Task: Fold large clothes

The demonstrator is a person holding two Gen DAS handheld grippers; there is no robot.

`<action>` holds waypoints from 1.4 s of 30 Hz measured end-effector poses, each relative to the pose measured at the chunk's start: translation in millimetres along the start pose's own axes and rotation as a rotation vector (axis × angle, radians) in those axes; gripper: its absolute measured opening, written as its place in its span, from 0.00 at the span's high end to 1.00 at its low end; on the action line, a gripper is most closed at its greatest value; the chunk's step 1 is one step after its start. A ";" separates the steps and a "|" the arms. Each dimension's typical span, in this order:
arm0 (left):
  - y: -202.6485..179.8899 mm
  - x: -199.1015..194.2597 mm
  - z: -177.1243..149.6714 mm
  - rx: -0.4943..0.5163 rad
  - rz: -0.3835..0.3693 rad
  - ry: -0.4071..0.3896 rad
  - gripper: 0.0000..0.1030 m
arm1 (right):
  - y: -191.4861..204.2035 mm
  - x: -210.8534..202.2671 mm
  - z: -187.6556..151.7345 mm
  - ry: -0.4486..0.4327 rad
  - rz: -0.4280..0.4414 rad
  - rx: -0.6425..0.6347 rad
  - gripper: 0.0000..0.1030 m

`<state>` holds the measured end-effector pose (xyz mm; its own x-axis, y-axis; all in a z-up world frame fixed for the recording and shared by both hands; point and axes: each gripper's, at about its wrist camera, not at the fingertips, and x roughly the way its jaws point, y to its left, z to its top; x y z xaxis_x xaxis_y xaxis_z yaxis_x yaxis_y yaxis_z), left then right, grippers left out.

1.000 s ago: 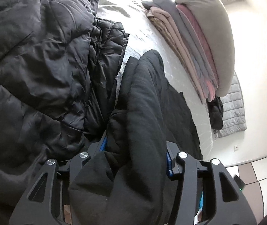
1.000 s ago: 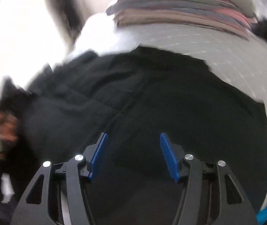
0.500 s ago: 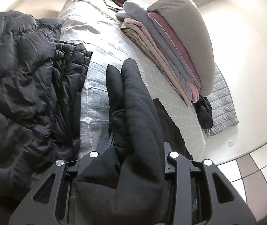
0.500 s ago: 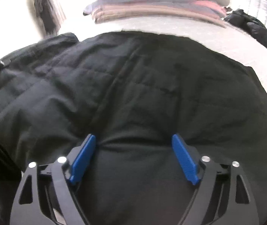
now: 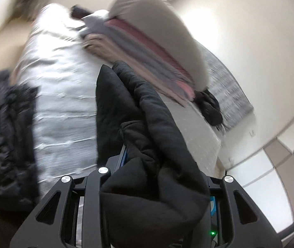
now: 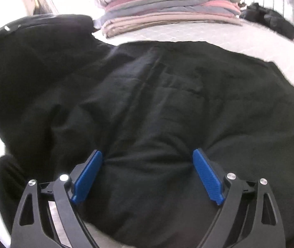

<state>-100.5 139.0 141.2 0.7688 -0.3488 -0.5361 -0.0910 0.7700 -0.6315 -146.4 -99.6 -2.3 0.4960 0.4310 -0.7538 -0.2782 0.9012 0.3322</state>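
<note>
A large black padded jacket (image 6: 157,95) lies spread on the white quilted bed (image 6: 240,39). In the right wrist view my right gripper (image 6: 148,157) is open, its blue pads (image 6: 88,175) pressed down onto the jacket's near edge, fabric bulging between them. In the left wrist view my left gripper (image 5: 157,165) is shut on a thick fold of the black jacket (image 5: 147,124), which drapes over and hides the fingers; only a sliver of blue pad shows at the left.
A stack of folded pink, grey and beige clothes (image 6: 171,10) sits at the back of the bed, also in the left wrist view (image 5: 147,41). Another black puffer jacket (image 5: 2,124) lies left. A small dark garment (image 6: 271,20) lies far right. Tiled floor (image 5: 271,175) is beyond.
My left gripper has swung right and up with the black fold, away from the puffer jacket. My right gripper has pushed further onto the spread jacket.
</note>
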 end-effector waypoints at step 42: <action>-202.1 45.4 -180.7 0.485 -0.297 0.462 0.26 | -275.3 -25.2 52.8 0.107 0.703 0.881 0.06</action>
<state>-161.6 -128.9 143.3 0.3618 -0.6872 -0.6300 0.4530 0.7202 -0.5255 -38.9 -356.3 -44.8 0.3732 0.8866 -0.2732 0.2300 0.1969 0.9531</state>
